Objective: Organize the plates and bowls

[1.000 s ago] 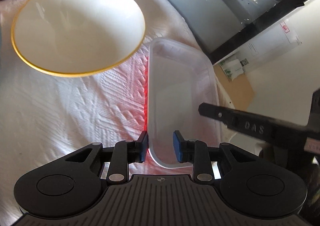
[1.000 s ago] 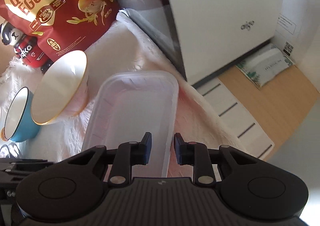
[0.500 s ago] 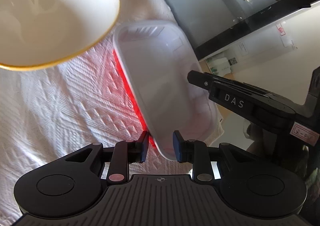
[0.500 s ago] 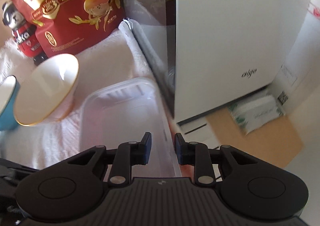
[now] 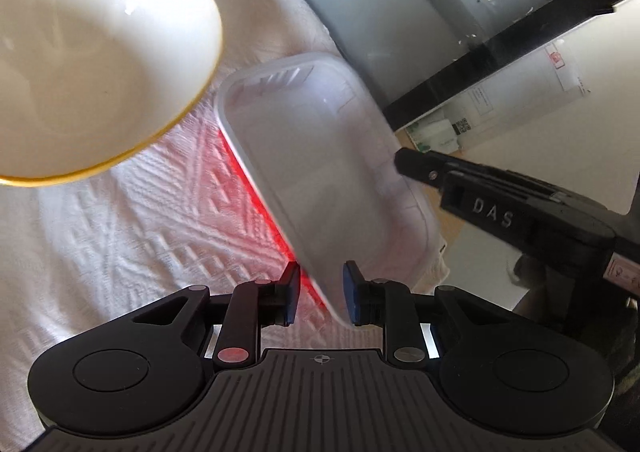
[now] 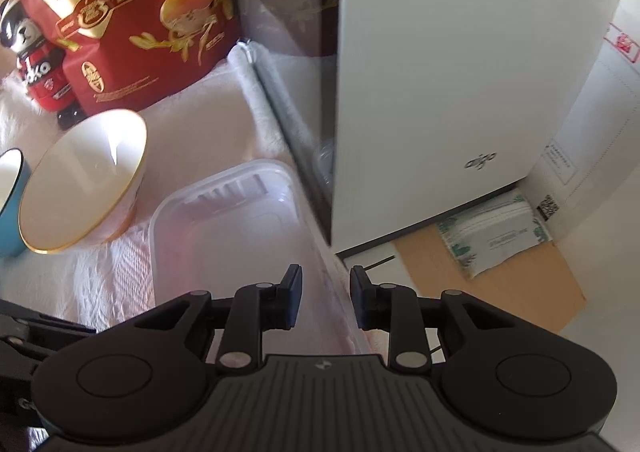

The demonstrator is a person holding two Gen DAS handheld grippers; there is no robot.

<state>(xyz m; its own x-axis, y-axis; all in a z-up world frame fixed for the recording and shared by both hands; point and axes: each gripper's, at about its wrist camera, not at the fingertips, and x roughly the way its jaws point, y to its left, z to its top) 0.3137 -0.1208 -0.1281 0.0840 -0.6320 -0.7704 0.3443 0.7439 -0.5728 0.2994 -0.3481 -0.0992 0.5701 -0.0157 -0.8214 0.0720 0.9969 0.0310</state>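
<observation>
Viewing from the left wrist, I find the bowl (image 5: 92,63) cut off at the frame's left edge and blurred; its inside shows nothing. The tray (image 5: 320,171), a clear plastic one, is tilted above the white cloth (image 5: 120,219), its near corner between the left gripper (image 5: 320,294) fingers. I see a narrow gap on each side, so I cannot tell whether they pinch it. The right gripper (image 6: 326,302) straddles the tray's (image 6: 224,228) right rim, fingers set narrowly apart; actual contact is hard to make out. The tray holds nothing. The blue cup (image 6: 10,203), cut off at left, sits just beside the bowl (image 6: 80,179). Behind stand a quail-egg bag (image 6: 132,11) and a bottle (image 6: 38,63).
</observation>
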